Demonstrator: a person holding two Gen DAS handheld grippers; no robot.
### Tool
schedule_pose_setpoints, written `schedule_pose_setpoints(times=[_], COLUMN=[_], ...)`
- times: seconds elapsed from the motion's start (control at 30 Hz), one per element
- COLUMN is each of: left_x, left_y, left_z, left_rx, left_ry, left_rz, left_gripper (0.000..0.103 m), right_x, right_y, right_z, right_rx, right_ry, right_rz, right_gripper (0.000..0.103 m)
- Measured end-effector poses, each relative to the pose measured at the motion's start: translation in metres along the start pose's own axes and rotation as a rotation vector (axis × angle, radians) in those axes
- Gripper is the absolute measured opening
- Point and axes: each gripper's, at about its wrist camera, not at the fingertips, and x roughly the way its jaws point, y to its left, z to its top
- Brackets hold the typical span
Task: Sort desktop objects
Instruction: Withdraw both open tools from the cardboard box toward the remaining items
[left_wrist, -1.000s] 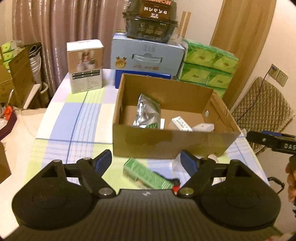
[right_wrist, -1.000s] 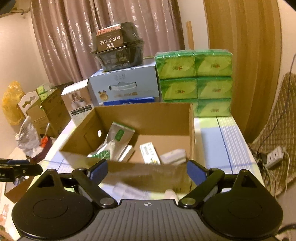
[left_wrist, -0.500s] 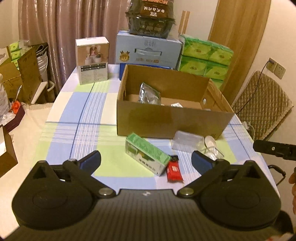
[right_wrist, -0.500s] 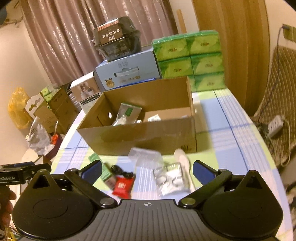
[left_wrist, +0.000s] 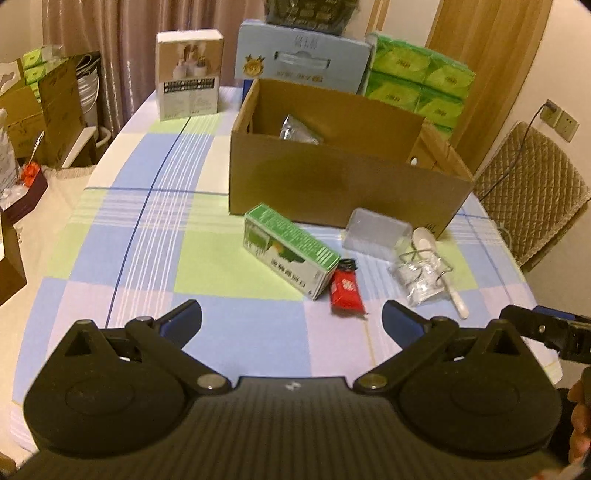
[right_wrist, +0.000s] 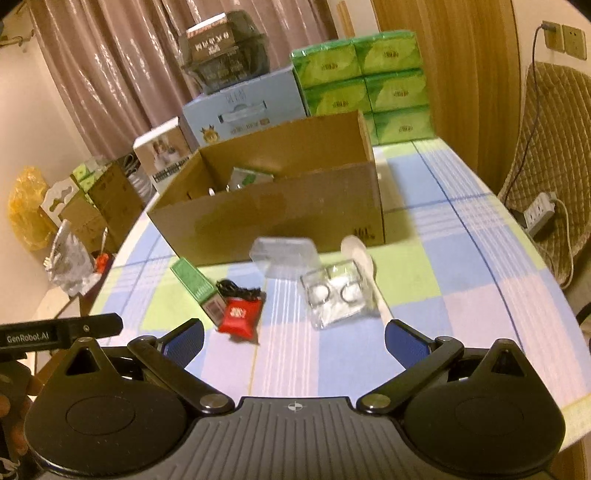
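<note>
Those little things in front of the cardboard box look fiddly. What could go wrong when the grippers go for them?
The red packet touches the green carton, so grabbing one may drag the other. The clear bag lies against the white spoon and looks slippery; fingers might catch both or slide off. Both open grippers, left and right, aim at the same cluster and could bump.

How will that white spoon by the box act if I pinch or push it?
The spoon looks like thin plastic, so probably very light and apt to skid on the tablecloth if nudged. It lies flat with a slim handle, so a pinch may slip off. Its handle sits against the clear packet, which may shift with it.
</note>
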Motion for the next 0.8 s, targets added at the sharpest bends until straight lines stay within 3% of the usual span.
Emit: schedule_pose_setpoints(times=[0.8], left_x=[0.048], left_y=[0.016], left_z=[0.003], left_rx=[0.016], left_ry=[0.05], left_rz=[0.013], left_gripper=[0.102], right_x=[0.063], right_y=[0.011], right_z=[-0.009], right_rx=[-0.093], right_ry=[0.055], right_rz=[-0.023], right_gripper=[0.101])
